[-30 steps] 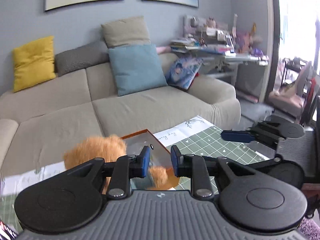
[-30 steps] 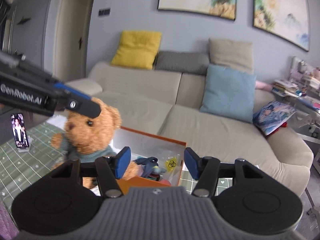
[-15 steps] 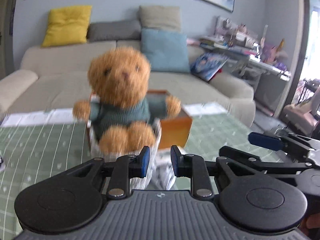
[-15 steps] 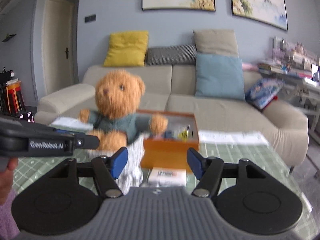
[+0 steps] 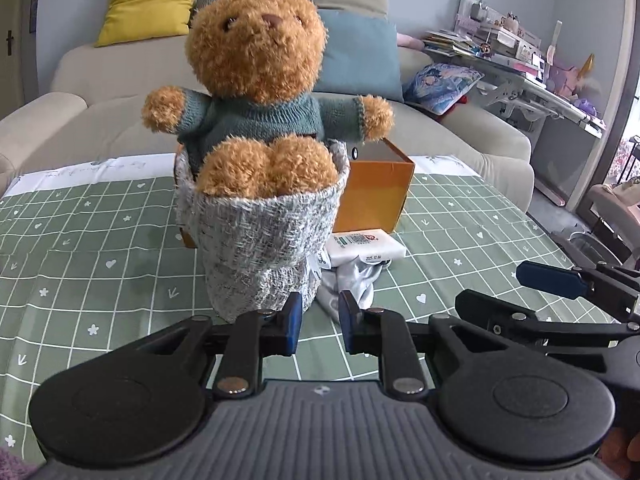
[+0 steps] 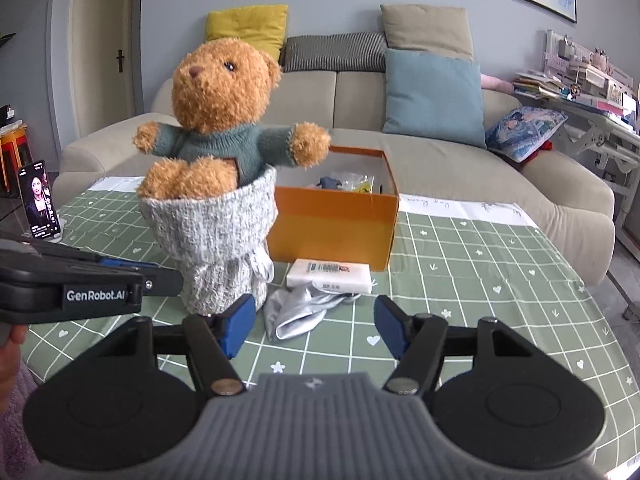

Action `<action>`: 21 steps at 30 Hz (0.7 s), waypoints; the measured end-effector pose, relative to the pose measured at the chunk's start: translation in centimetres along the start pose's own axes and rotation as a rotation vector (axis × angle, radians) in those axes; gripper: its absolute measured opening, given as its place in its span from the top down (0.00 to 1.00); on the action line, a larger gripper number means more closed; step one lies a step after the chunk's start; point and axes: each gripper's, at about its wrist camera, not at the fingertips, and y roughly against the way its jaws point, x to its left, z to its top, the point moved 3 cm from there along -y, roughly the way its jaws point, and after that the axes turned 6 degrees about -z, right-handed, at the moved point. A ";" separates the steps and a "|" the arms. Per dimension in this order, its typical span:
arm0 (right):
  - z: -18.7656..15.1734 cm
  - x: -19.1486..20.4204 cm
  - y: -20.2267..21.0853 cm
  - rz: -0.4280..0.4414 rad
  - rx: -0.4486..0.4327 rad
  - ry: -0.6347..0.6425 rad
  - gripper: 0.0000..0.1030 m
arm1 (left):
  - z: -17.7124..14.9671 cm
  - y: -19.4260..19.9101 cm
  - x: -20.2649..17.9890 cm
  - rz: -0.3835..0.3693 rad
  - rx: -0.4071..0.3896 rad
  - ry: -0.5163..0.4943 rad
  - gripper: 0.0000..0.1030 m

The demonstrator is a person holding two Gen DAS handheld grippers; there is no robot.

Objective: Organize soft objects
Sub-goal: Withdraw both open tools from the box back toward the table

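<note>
Left wrist view: the teddy bear (image 5: 256,92) is seen seated in a grey knitted pouch (image 5: 260,248) at twelve o'clock, upright on the green checked tablecloth (image 5: 80,264); an orange box (image 5: 376,192) stands behind it at one o'clock, with a white packet (image 5: 366,246) and a crumpled silver-white cloth (image 5: 352,284) before the box. The left gripper (image 5: 318,324) is held narrowly parted, its jaws having just been closing, with nothing between them. Right wrist view: the pouch is shown at eleven o'clock and the cloth just ahead at twelve. The right gripper (image 6: 316,326) is held wide apart and empty. The cloth is judged the nearer target; it is best approached low and pinched at a raised fold, so that the pouch is not toppled.
</note>
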 end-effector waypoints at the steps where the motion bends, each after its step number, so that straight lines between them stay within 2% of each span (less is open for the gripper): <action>1: -0.1 -0.1 -0.2 0.001 0.004 -0.002 0.37 | 0.0 -0.2 -0.1 -0.001 0.004 -0.002 0.76; 8: -0.3 -1.1 -2.2 0.001 0.038 -0.018 0.37 | -0.4 -2.6 -0.6 -0.021 0.040 -0.012 0.75; 13: -0.4 -2.4 -3.9 -0.001 0.078 -0.049 0.41 | -0.7 -5.1 -1.0 -0.027 0.066 -0.016 0.62; 15: -0.4 -3.1 -4.9 0.006 0.106 -0.074 0.43 | -0.7 -6.2 -1.3 -0.021 0.070 -0.032 0.53; 17: -0.3 -3.8 -5.9 0.002 0.124 -0.088 0.44 | -0.6 -7.5 -1.7 -0.022 0.074 -0.044 0.47; 21: -0.1 -4.7 -7.6 0.011 0.142 -0.082 0.45 | -0.5 -10.5 -1.7 -0.019 0.094 -0.031 0.43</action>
